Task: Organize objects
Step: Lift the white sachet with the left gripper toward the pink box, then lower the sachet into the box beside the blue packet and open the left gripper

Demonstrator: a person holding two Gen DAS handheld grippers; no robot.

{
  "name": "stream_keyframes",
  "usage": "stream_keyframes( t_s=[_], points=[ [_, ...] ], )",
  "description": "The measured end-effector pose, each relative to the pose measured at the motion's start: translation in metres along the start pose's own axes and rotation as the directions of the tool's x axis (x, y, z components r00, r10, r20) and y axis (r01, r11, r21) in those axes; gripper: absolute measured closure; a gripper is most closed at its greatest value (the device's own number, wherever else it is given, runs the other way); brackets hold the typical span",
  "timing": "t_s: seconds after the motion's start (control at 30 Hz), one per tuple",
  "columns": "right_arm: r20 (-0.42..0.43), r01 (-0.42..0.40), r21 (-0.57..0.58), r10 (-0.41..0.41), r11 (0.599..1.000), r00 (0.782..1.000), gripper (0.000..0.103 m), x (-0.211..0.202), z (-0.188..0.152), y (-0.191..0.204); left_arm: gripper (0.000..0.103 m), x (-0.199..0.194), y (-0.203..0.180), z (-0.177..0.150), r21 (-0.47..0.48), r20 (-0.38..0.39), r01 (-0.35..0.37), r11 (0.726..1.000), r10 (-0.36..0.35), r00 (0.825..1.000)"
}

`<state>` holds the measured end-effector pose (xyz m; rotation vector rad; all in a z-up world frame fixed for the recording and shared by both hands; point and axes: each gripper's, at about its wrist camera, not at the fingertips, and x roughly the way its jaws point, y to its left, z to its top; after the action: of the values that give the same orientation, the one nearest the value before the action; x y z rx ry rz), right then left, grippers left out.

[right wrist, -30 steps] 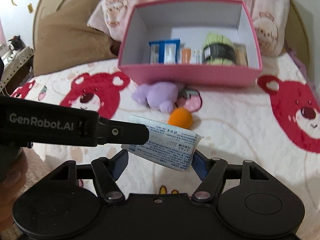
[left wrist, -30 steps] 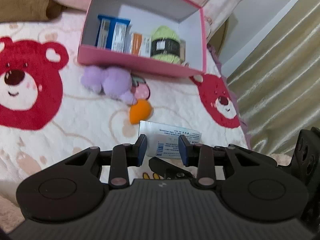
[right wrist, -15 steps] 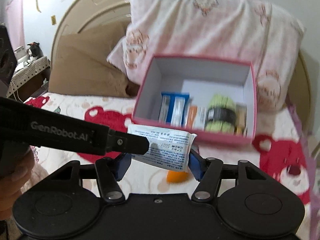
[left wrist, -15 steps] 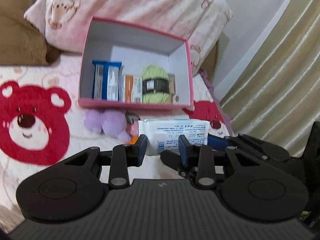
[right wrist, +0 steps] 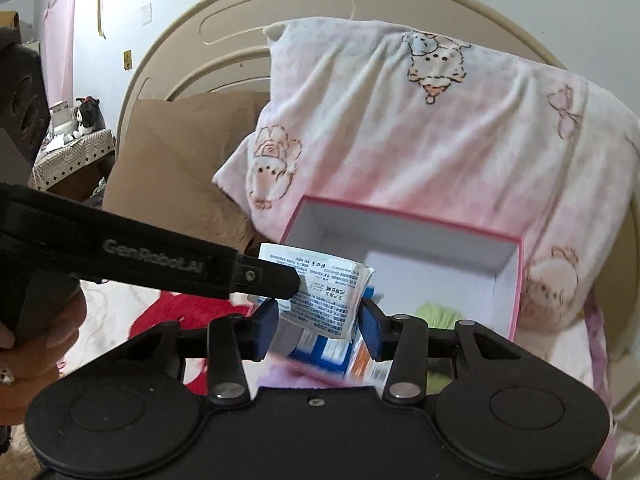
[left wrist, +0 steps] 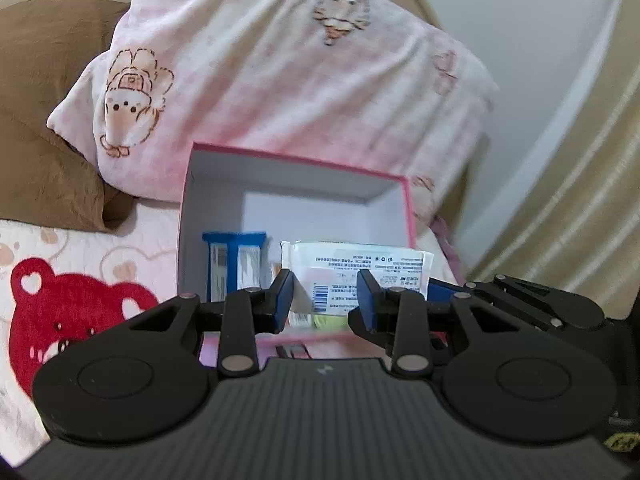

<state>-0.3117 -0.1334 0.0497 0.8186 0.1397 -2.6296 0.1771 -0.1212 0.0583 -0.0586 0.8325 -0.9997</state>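
A white printed packet (left wrist: 352,264) hangs in the air in front of the open pink box (left wrist: 216,200). My left gripper (left wrist: 325,300) is shut on the packet's near left part. In the right wrist view the packet (right wrist: 324,280) sits creased between my right gripper's (right wrist: 318,324) blue pads, whose jaws are closing and pressing on it. The left gripper's black finger (right wrist: 264,276) reaches the packet from the left. Inside the box (right wrist: 504,280) stand blue packets (left wrist: 234,264) and a green yarn ball (right wrist: 436,312), partly hidden by the fingers.
A pink pillow (left wrist: 280,80) leans behind the box, with a brown pillow (left wrist: 40,140) to its left. The bedspread shows a red bear (left wrist: 60,308). A beige curtain (left wrist: 580,200) hangs at the right. A hand (right wrist: 24,344) holds the left gripper.
Both grippers rose with the packet from just above the bed and moved toward the box. The right jaws narrowed and the packet creased between them.
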Motion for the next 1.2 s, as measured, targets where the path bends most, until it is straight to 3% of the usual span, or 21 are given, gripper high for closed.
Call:
stream_keyframes(
  t_s=[0.23, 0.4, 0.5, 0.7, 0.9, 1.2],
  points=[
    [-0.044, -0.099, 0.069, 0.102, 0.993, 0.994, 0.054, 0.063, 0.022, -0.056, 0.07, 0.065, 0.013, 0.033, -0.056, -0.024, -0.054, 0.997, 0.053, 0.998],
    [-0.135, -0.141, 0.149, 0.161, 0.979, 0.978, 0.054, 0.122, 0.019, -0.085, 0.07, 0.119, 0.031, 0.031, -0.111, -0.07, -0.114, 0.987, 0.106, 0.992],
    [-0.186, -0.107, 0.151, 0.135, 0.983, 0.973, 0.054, 0.152, 0.01, -0.09, 0.07, 0.15, 0.046, 0.026, -0.166, -0.108, -0.118, 0.979, 0.1, 0.989],
    [-0.208, -0.059, 0.123, 0.084, 0.991, 0.974, 0.055, 0.177, 0.002, -0.095, 0.07, 0.185, 0.063, 0.024, -0.223, -0.144, -0.091, 0.971, 0.06, 0.988],
    [-0.24, 0.005, 0.11, 0.021, 0.994, 0.97, 0.058, 0.187, 0.0, -0.103, 0.07, 0.21, 0.055, 0.025, -0.176, -0.152, -0.077, 0.981, 0.05, 0.987],
    [-0.248, 0.018, 0.087, 0.004, 0.996, 0.969, 0.058, 0.196, -0.006, -0.105, 0.071, 0.216, 0.047, 0.019, -0.157, -0.161, -0.123, 0.98, 0.098, 0.982]
  ],
)
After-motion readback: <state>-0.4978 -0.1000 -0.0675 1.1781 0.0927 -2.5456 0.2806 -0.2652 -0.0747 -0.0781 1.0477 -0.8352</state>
